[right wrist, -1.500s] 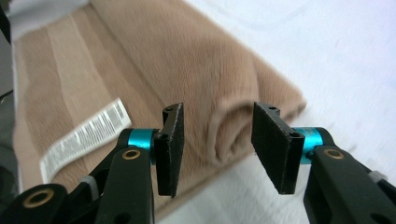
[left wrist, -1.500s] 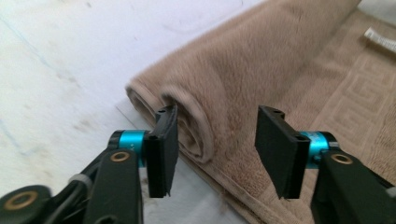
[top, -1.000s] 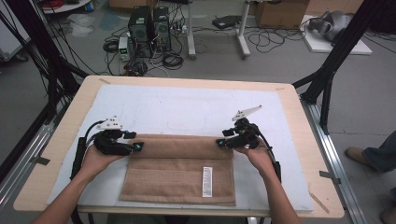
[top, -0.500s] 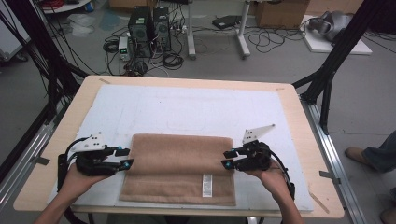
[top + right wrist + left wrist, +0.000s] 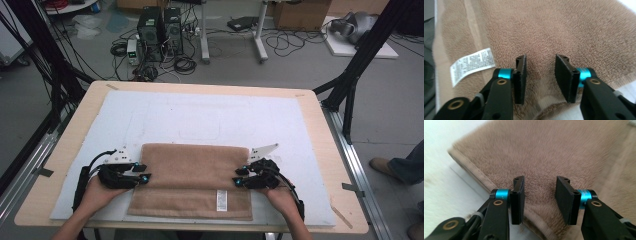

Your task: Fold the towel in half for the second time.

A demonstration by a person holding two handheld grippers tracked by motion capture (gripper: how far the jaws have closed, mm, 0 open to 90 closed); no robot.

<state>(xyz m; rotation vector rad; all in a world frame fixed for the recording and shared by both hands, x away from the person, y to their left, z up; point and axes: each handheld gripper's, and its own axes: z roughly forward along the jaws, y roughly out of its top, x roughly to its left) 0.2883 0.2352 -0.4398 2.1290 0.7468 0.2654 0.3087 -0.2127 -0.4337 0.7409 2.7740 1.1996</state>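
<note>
A brown towel (image 5: 192,175) lies folded on the white mat (image 5: 200,120), its white care label (image 5: 220,200) near the front edge. My left gripper (image 5: 142,172) sits at the towel's left side, about halfway along it. Its jaws have just been closing and still stand apart over the hem (image 5: 474,172), with nothing pinched between them (image 5: 540,192). My right gripper (image 5: 239,176) is at the towel's right side. Its jaws have also been closing and still show a gap (image 5: 541,72) above the pile, with the label (image 5: 471,65) off to one side.
The mat covers most of the wooden table (image 5: 320,125). Black frame legs (image 5: 350,85) stand at the table's far right and left. Cables and computer boxes (image 5: 160,25) lie on the floor beyond. A person's shoe (image 5: 385,165) is at the right.
Both hands came from the towel's far corners toward the near edge, swung slightly outward, then moved in to the middle of its sides. The towel lies as before.
</note>
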